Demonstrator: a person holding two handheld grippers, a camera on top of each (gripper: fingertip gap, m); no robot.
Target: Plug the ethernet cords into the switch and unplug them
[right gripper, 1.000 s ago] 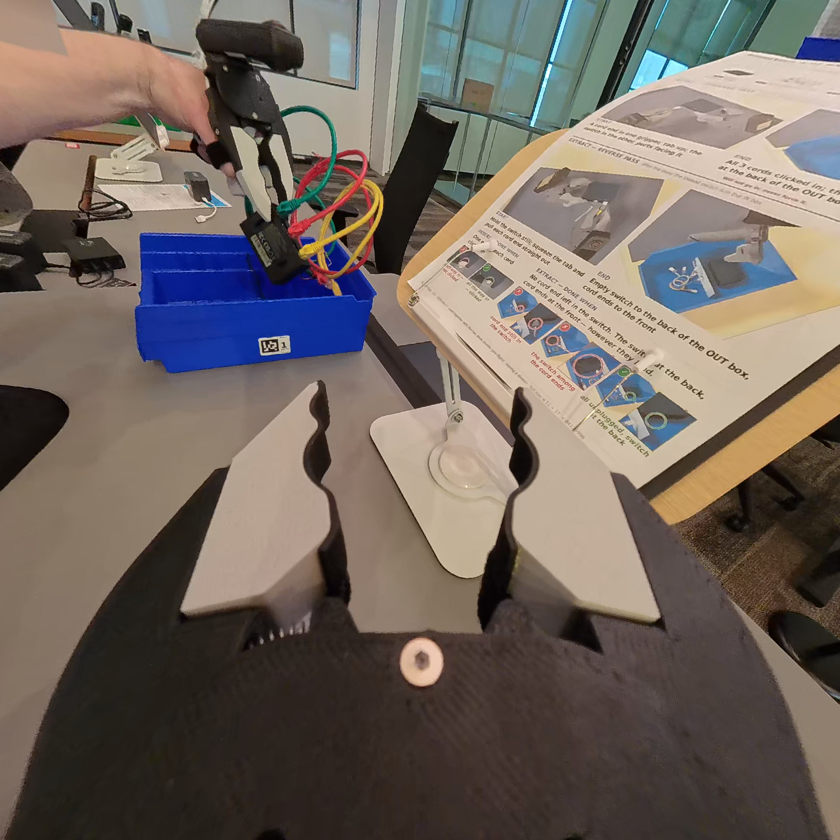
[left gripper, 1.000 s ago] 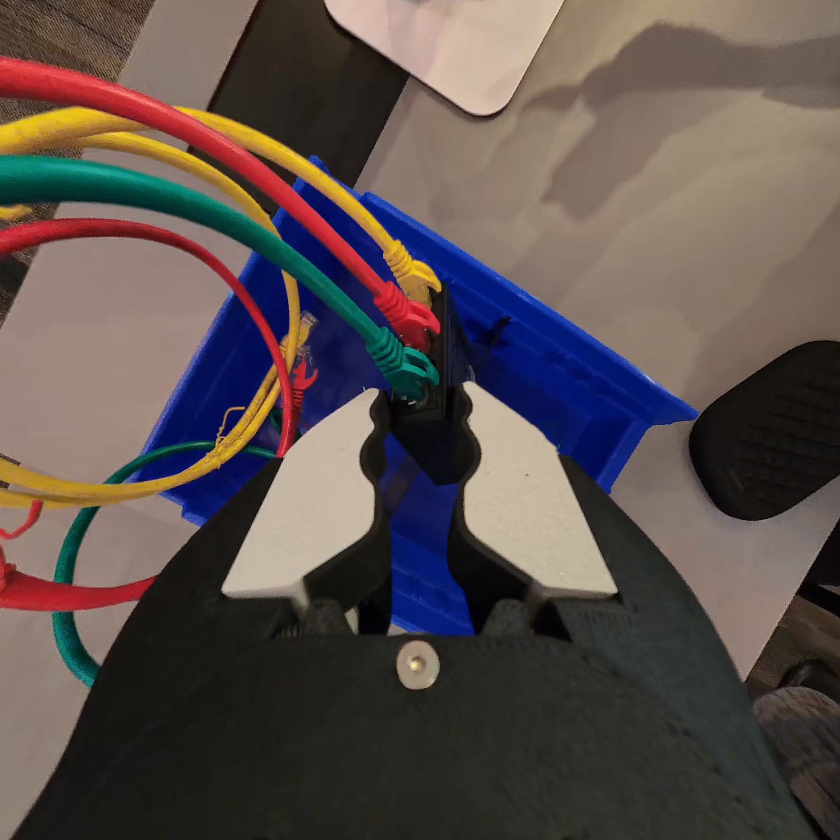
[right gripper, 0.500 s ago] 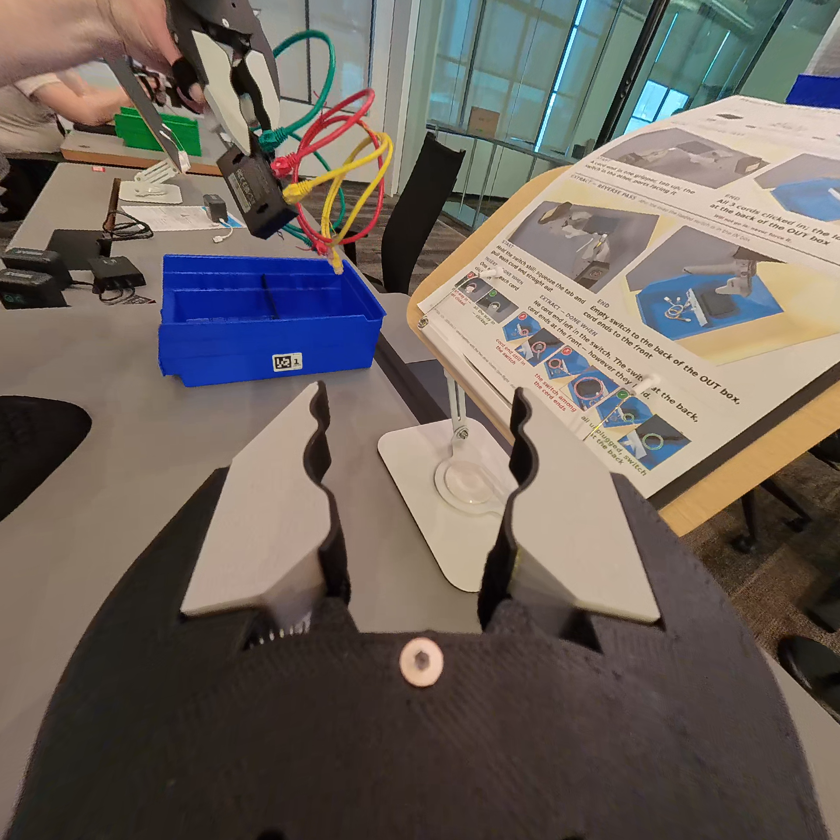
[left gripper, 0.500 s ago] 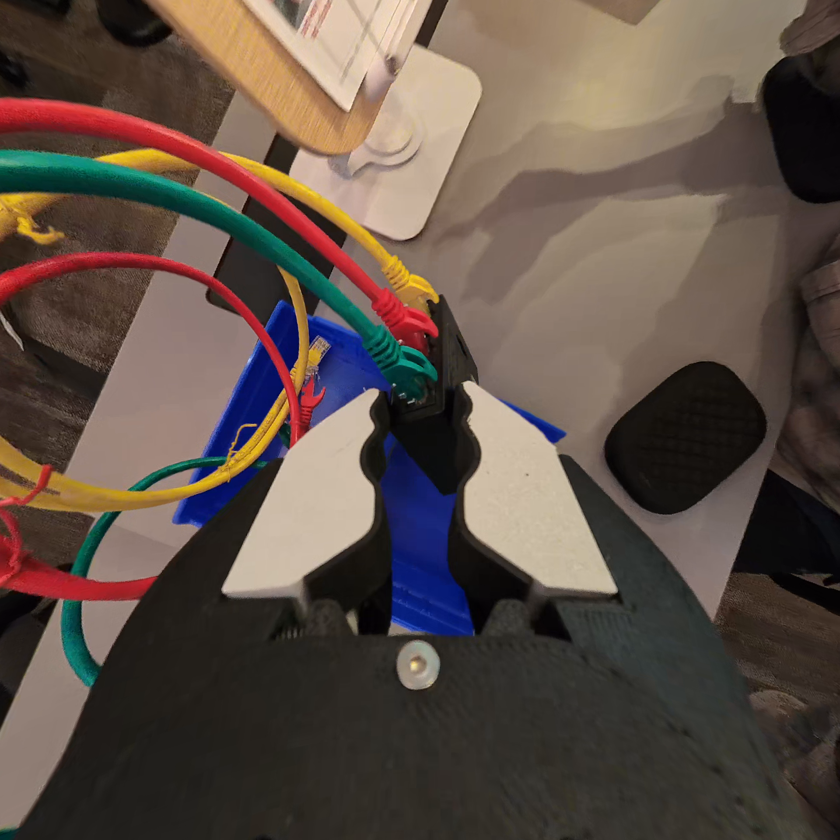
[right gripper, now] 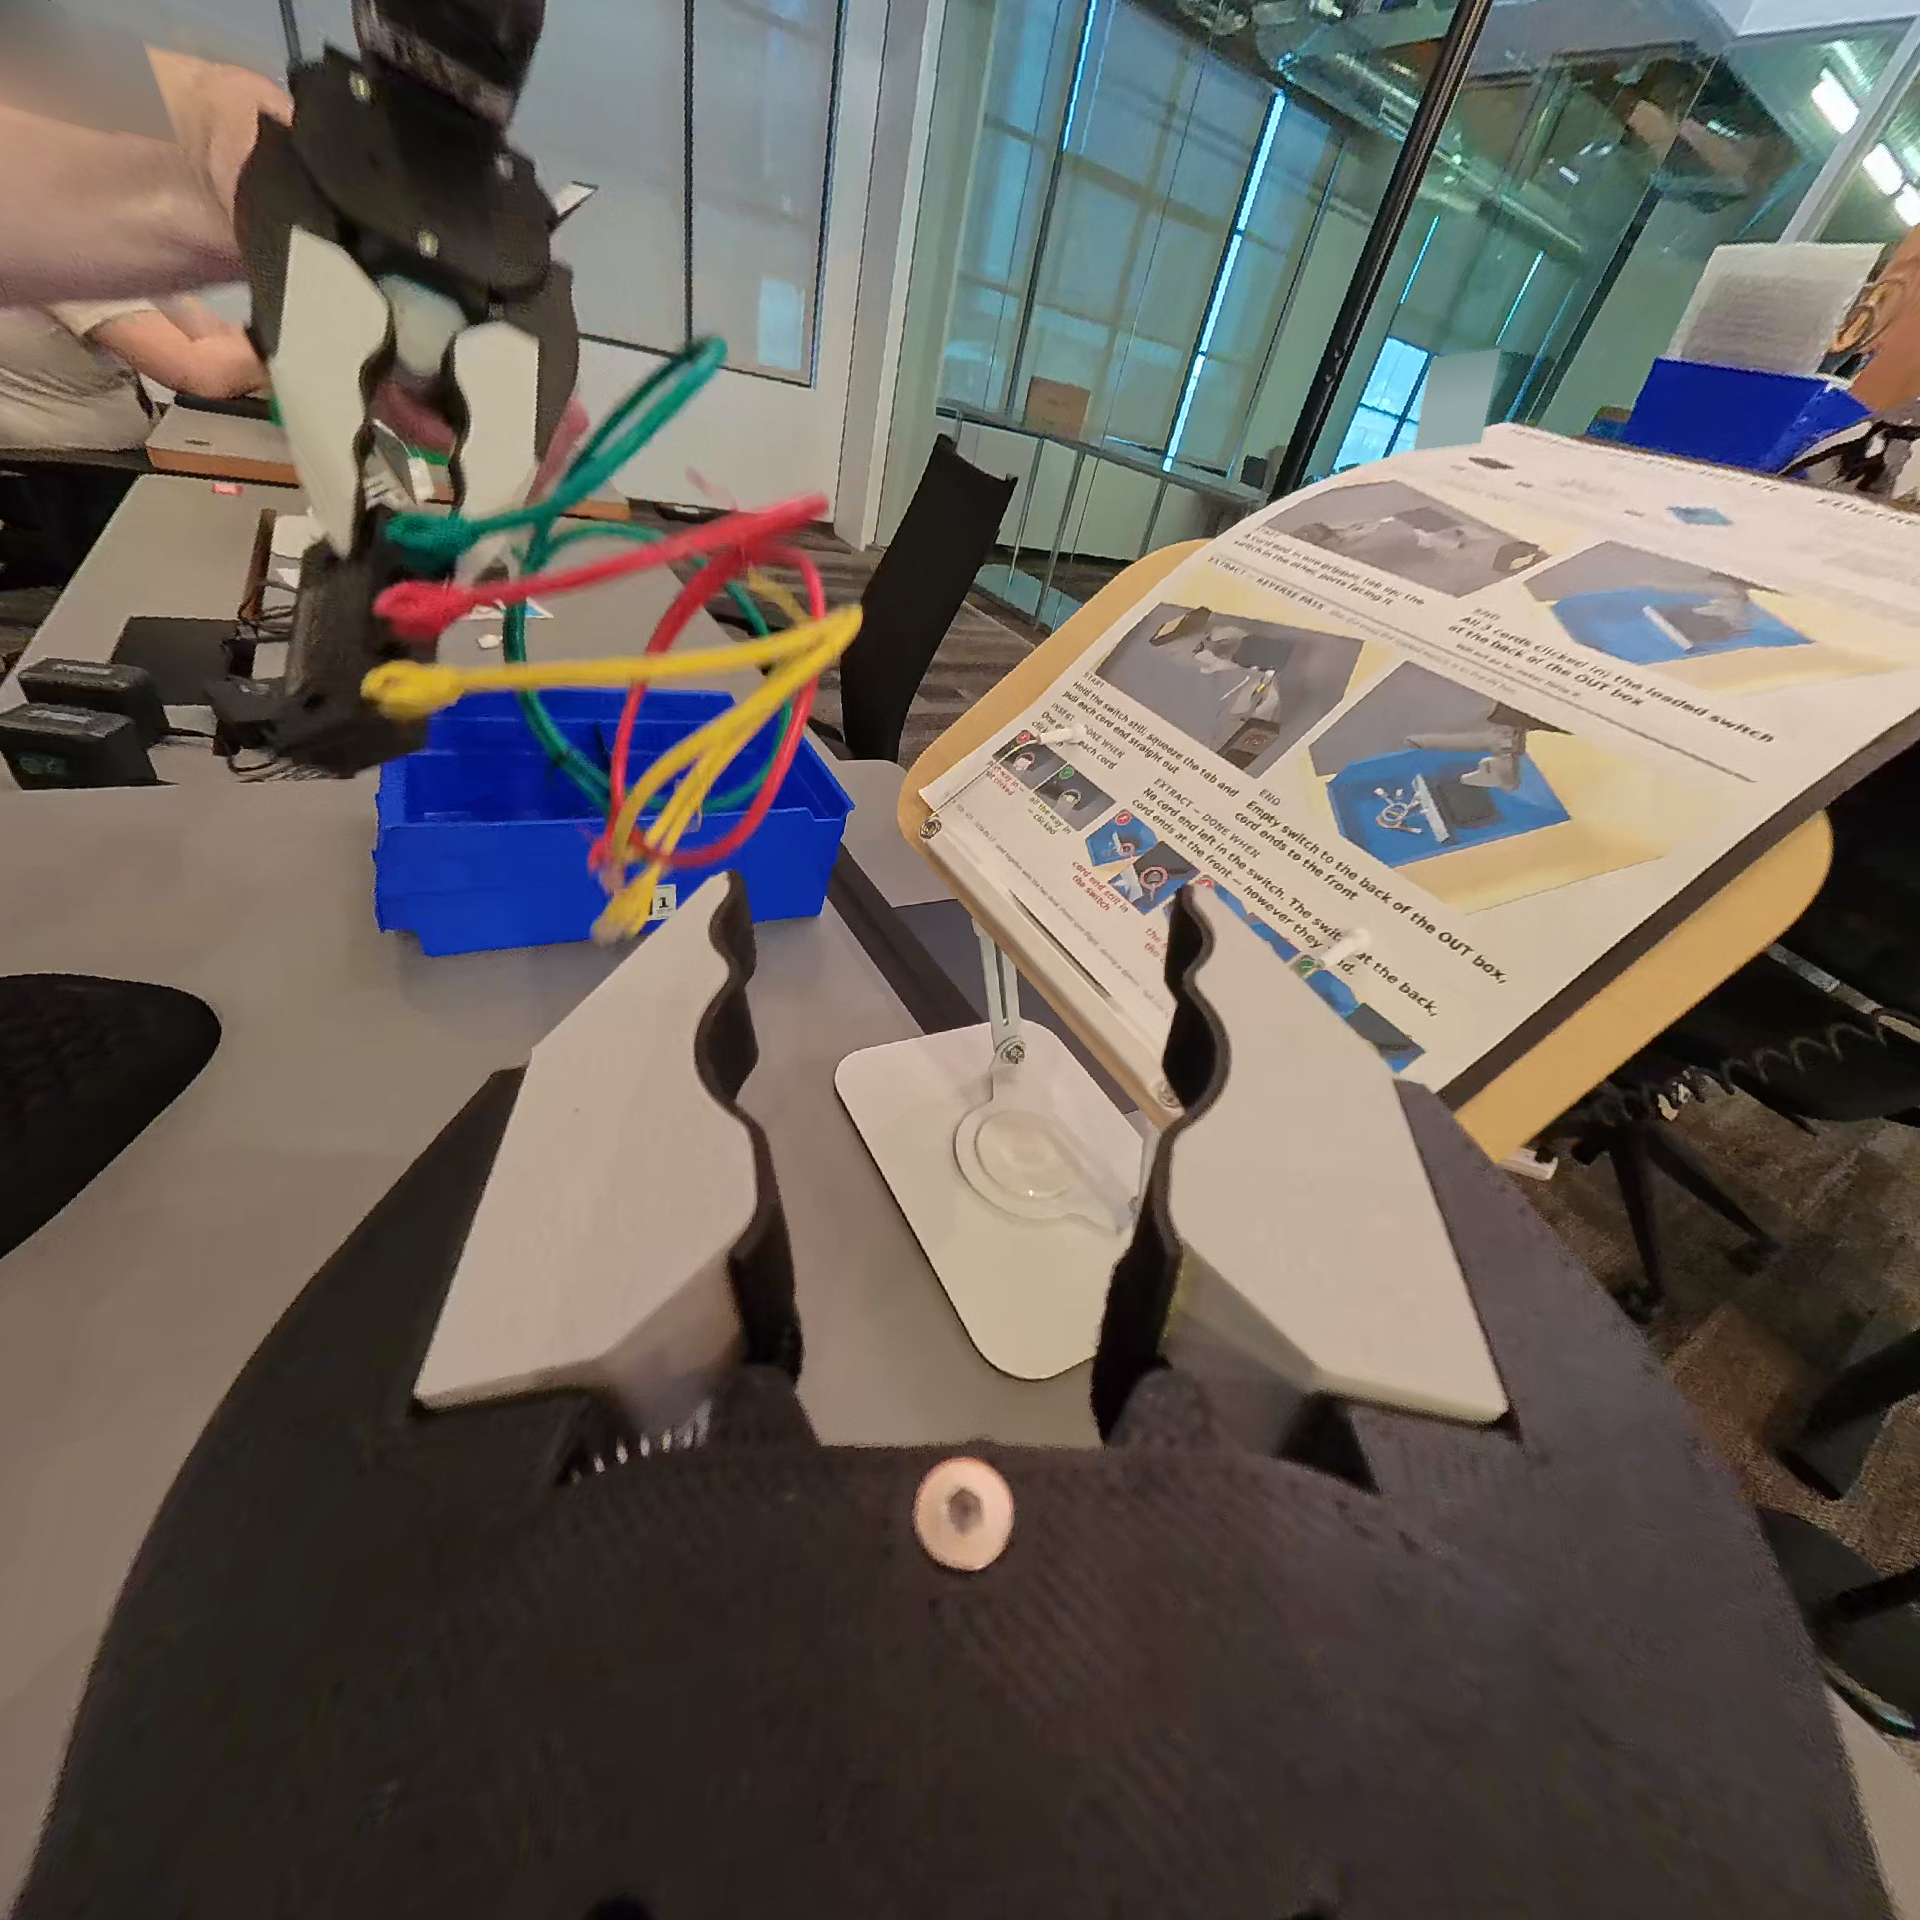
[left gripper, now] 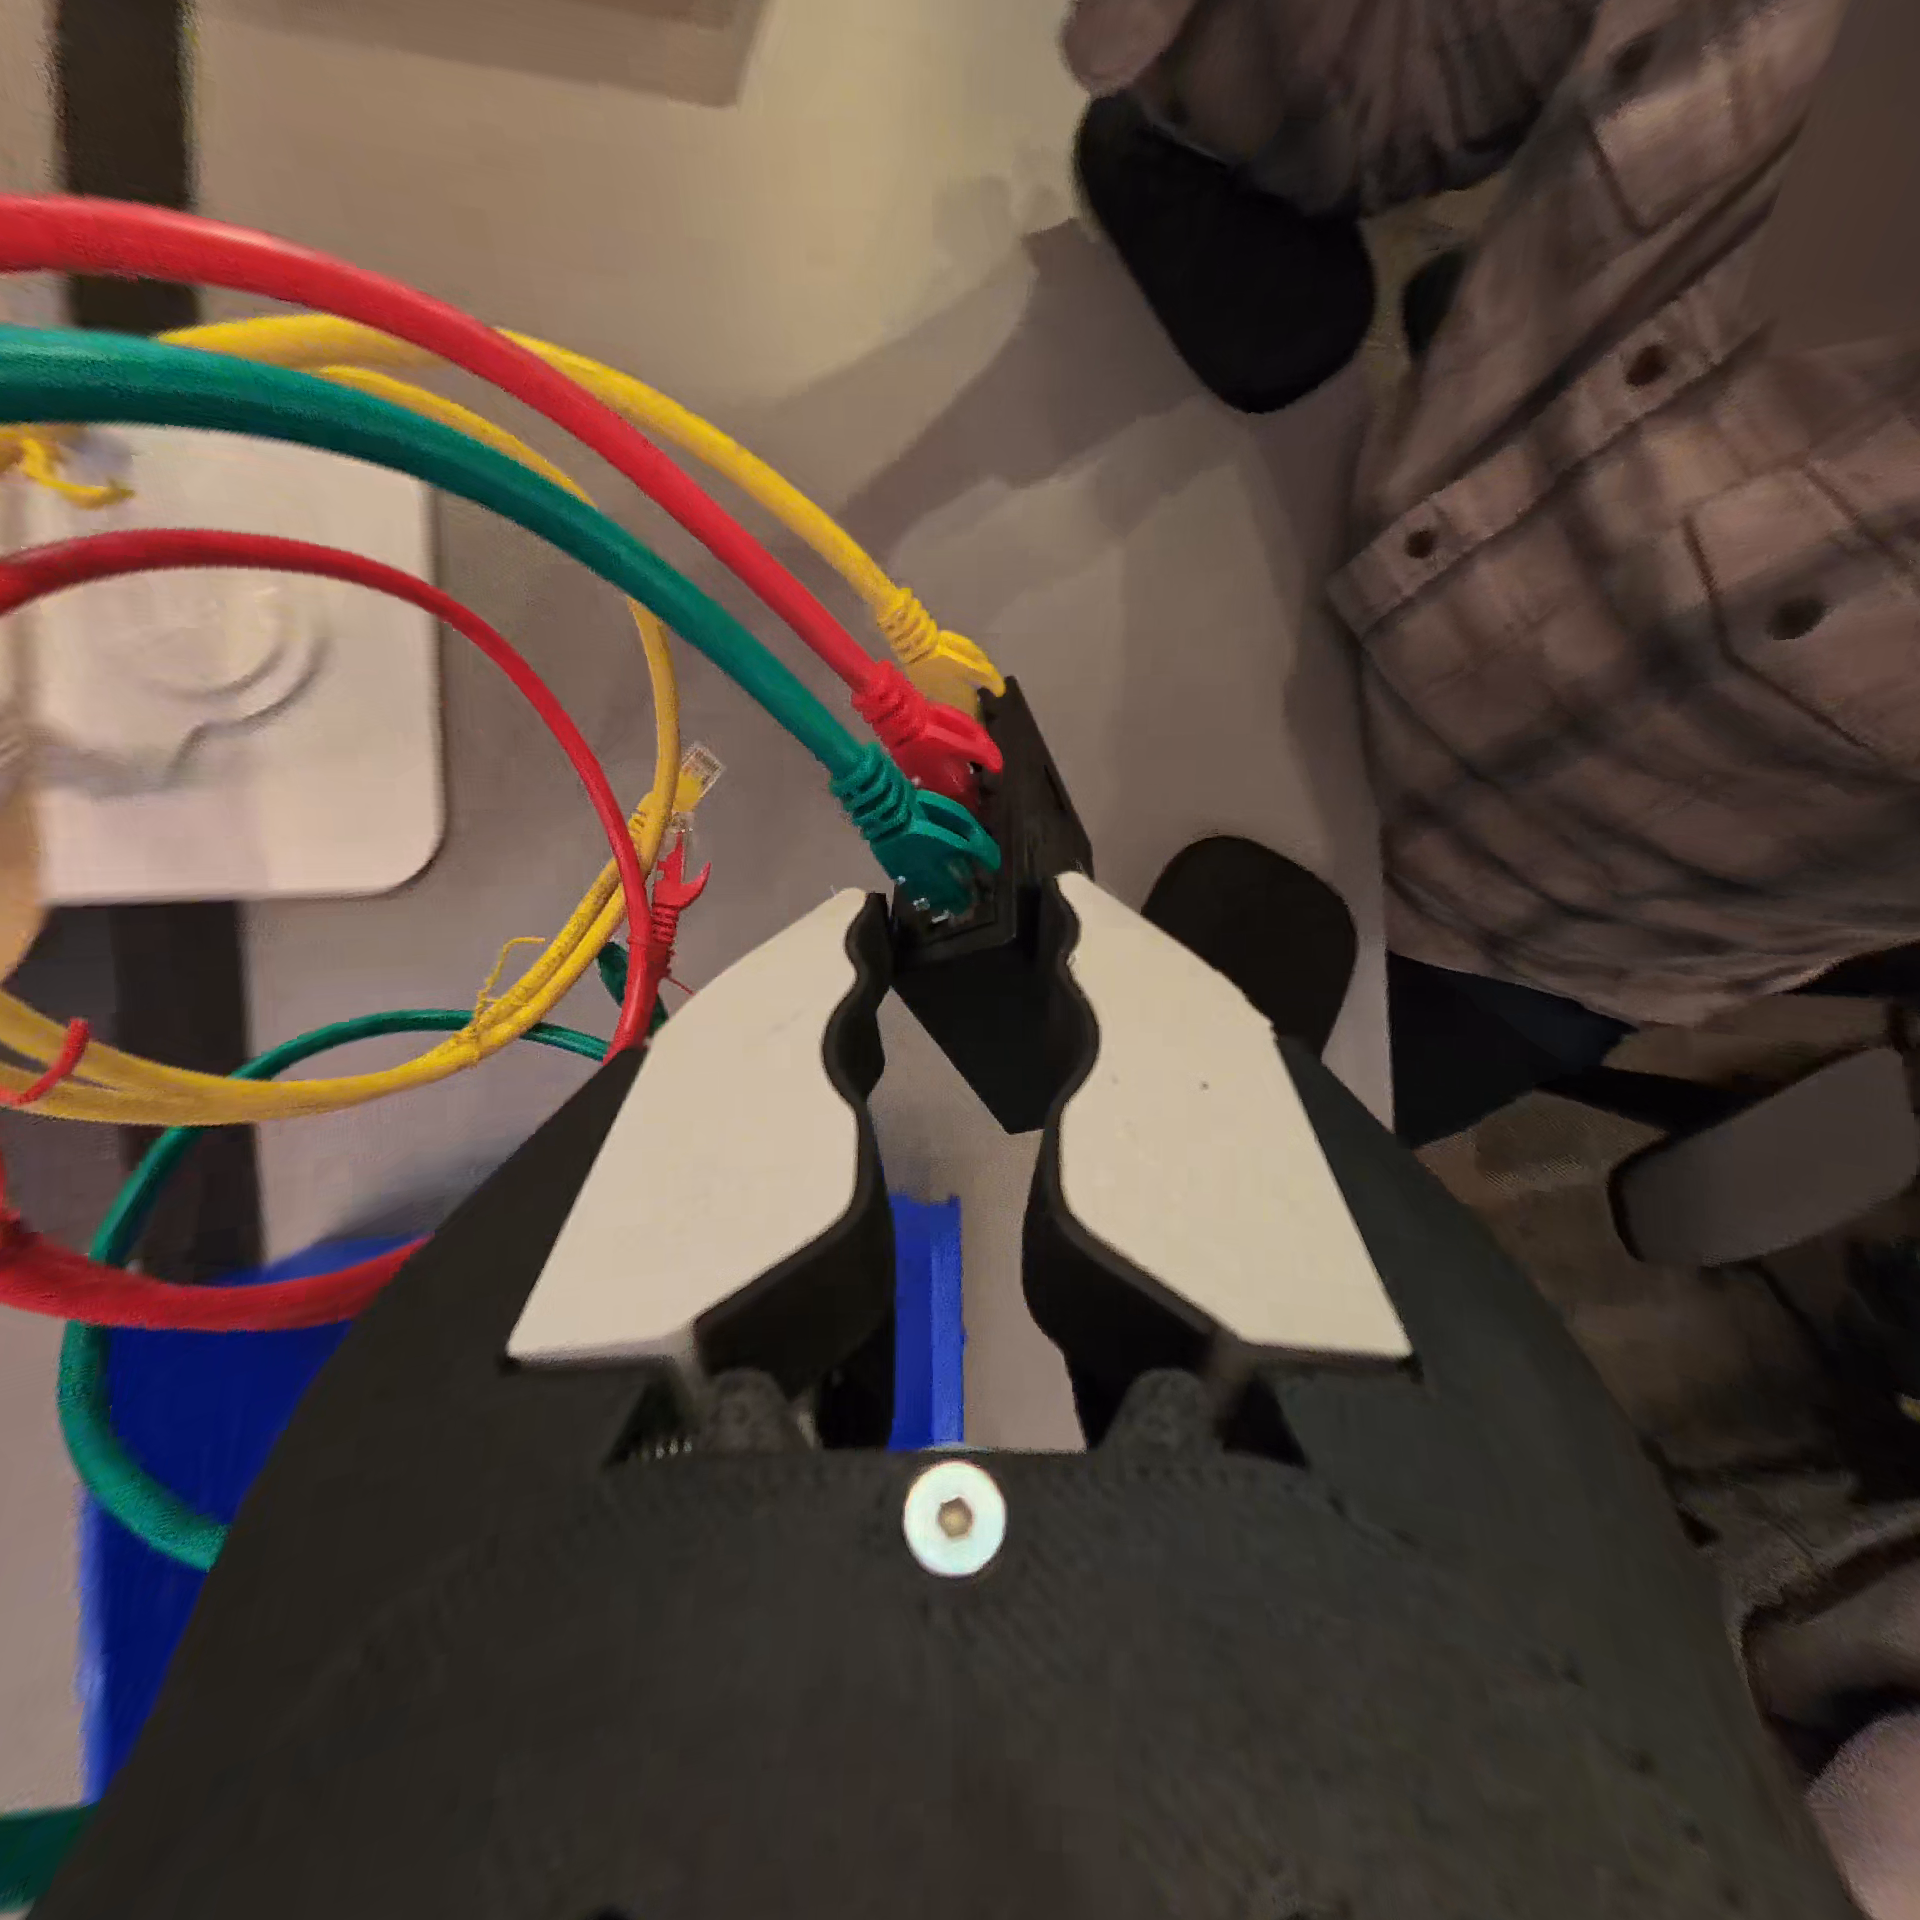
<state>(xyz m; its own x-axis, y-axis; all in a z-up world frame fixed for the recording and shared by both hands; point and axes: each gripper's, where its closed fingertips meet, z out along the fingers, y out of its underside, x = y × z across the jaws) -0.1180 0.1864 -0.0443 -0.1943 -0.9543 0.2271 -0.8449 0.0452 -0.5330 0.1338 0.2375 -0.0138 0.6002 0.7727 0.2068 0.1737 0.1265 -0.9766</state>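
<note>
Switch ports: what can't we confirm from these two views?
- Switch port face, left wrist view: seen edge-on, plugs cover it; latching and free ports can't be told.
- Same switch, right wrist view: motion blur, left gripper covers its top.
- Green cord, red cord, yellow cord: loops cut by the left edge.
- Blue bin floor: hidden by its front wall.

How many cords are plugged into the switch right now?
3, side by side in the switch held by the left gripper: the green cord nearest the fingertips, the red cord in the middle, the yellow cord farthest. No others visible.
</note>
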